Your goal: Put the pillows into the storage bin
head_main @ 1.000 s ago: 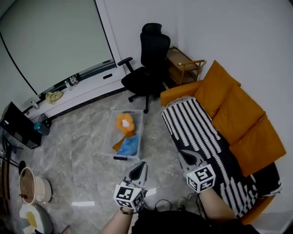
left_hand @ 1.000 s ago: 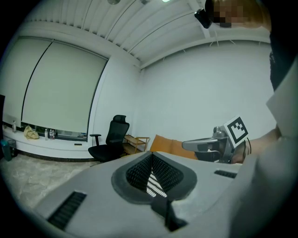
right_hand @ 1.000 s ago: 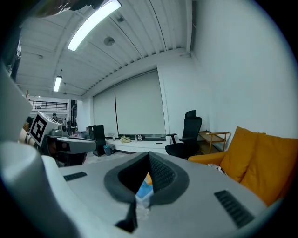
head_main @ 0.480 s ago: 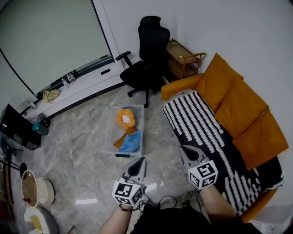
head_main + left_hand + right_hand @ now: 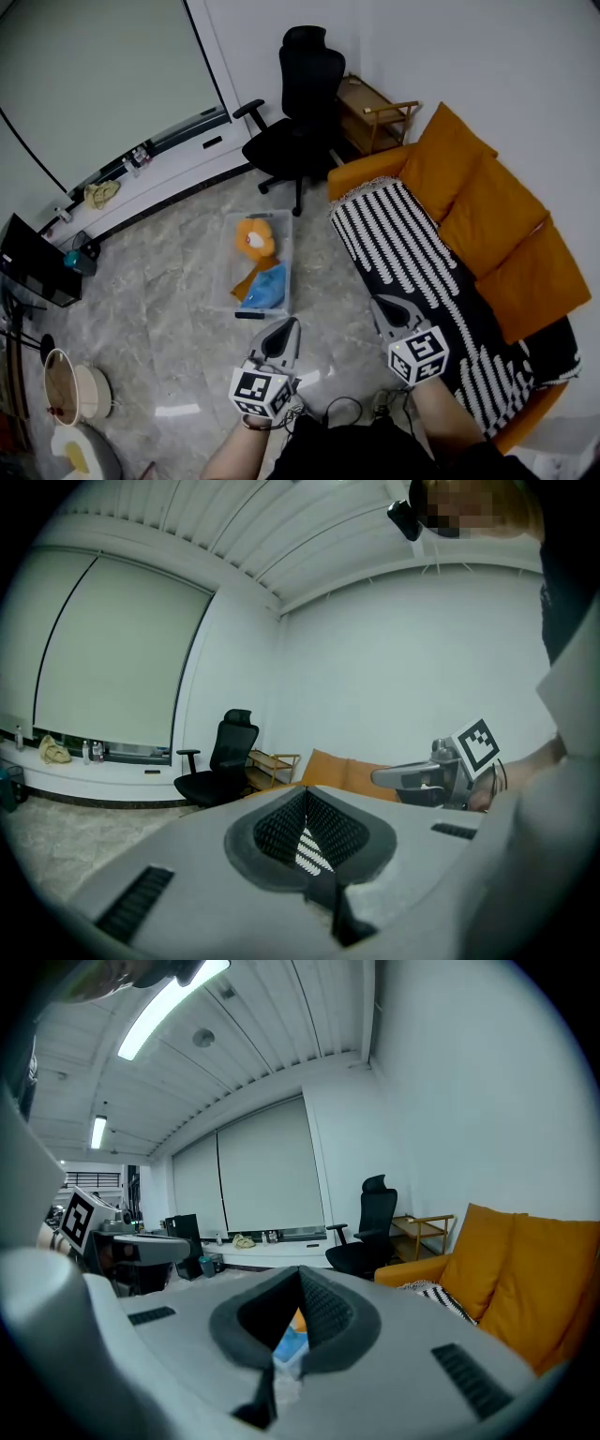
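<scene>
- The left gripper [image 5: 285, 328] has its jaws pressed together with nothing between them. It is held low over the floor [image 5: 159, 309], tips toward the bin.
- The right gripper [image 5: 383, 307] is also closed and empty. It is held over the near edge of the blanket, level with the left one and well apart from it.
- Each gripper's own view shows its two dark pads meeting in a thin seam.
- The clear bin [image 5: 232, 272] stands on the floor ahead of the left gripper, beside the sofa.
- An orange pillow [image 5: 254, 238] lies at the bin's far end.
- A blue pillow [image 5: 268, 288] lies at the near end, with an orange-brown edge beside it that cannot be made out.
- The orange sofa [image 5: 361, 180] runs along the right wall, its seat covered by a black-and-white striped blanket [image 5: 412, 262].
- Three orange cushions [image 5: 492, 223] lean in a row against the sofa back, none near a gripper.
- A black chair [image 5: 298, 103] stands past the bin, with a wooden shelf [image 5: 375, 117] in the corner beside it.
- Neither gripper touches the bin or any pillow.
</scene>
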